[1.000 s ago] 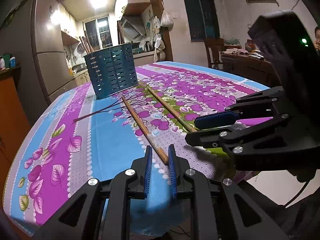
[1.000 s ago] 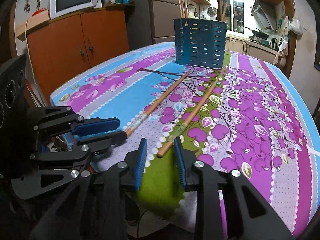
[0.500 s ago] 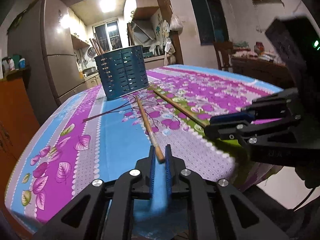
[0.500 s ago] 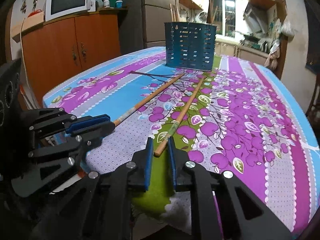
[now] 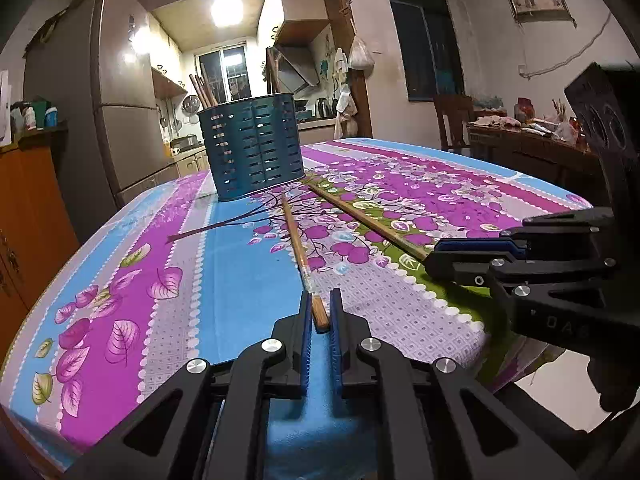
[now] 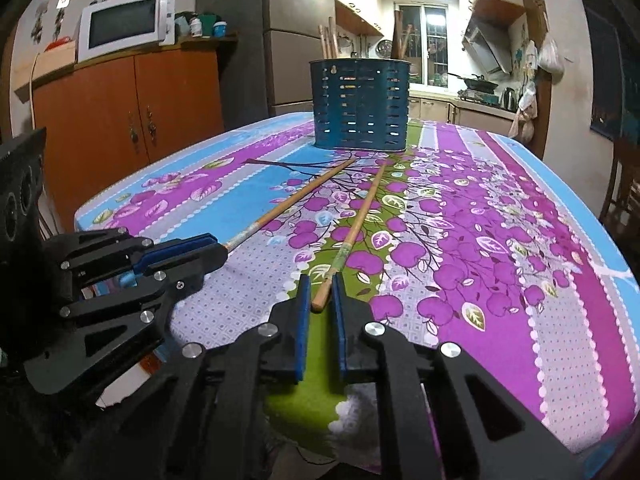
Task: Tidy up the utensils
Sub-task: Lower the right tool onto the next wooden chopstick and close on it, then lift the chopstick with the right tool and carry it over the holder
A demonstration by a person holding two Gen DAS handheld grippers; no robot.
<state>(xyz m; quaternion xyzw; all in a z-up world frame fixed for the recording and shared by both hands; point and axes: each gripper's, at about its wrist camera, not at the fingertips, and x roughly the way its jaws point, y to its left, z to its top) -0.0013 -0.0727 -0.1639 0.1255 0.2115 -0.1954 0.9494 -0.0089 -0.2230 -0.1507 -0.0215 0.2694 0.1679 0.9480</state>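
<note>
Two wooden chopsticks lie side by side on the flowered tablecloth (image 5: 120,280), pointing at a teal slotted utensil holder (image 5: 252,148) (image 6: 360,104) that has several sticks (image 6: 326,42) standing in it. My left gripper (image 5: 320,300) (image 6: 220,248) is closing on the near end of the left chopstick (image 5: 296,240) (image 6: 296,200), and its blue pads touch the stick on both sides. My right gripper (image 6: 320,284) (image 5: 434,258) is closing the same way on the near end of the right chopstick (image 6: 360,216) (image 5: 360,216). Both sticks still rest on the cloth.
The two grippers sit close together at the table's near edge. An orange cabinet (image 6: 120,112) with a microwave (image 6: 120,24) stands to the left, and a fridge (image 5: 120,120) behind it. A chair and a cluttered side table (image 5: 520,140) stand to the right.
Both pairs of jaws have narrowed from a clear gap to pads against the chopstick ends. Each gripper has edged forward along its stick and tipped slightly.
</note>
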